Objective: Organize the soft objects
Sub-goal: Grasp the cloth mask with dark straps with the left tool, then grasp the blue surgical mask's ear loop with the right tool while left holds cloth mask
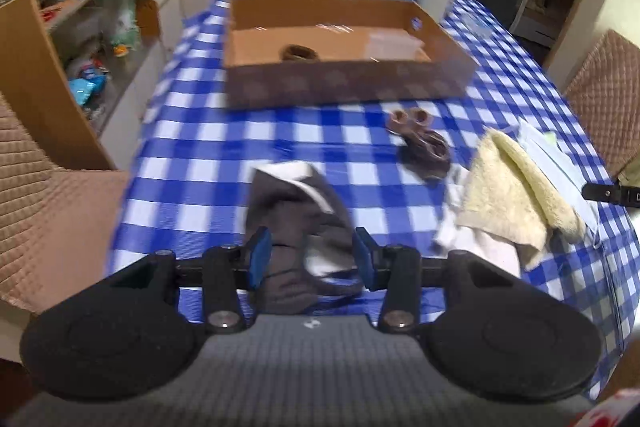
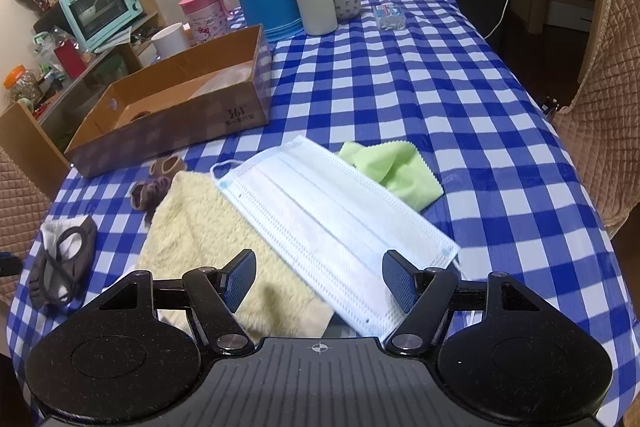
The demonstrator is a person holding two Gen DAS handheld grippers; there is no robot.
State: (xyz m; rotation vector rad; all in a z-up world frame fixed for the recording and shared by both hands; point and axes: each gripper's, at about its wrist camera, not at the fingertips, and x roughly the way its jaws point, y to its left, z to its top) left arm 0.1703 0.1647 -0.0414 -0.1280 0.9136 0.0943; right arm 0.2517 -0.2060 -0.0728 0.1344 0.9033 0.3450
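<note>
A person's left gripper (image 1: 313, 254) hangs with its blue pads spread apart on either side of a dark grey sock (image 1: 298, 223) lying near the front edge of the checked table (image 1: 192, 147); the pads bracket the fabric but are not pressed onto it. The sock's long axis runs straight away from the gripper, toward the cardboard box (image 1: 344, 83) at the table's middle, so the fingers straddle its width. The left view is blurred, so contact with the cloth cannot be judged.

The right gripper (image 2: 318, 281) is likewise released, poised over the near end of a face mask (image 2: 332, 223) that lies diagonally across a cream towel (image 2: 208, 227), by the table's front right edge. A green cloth (image 2: 390, 173) sits just beyond the mask, and two small brown socks (image 2: 154, 183) lie between the towel and the box.

The left hand is clearly the nearer one to the grey sock; a close and lift toward the box looks like the likely next step. One brown roll (image 1: 299, 51) is already inside.
</note>
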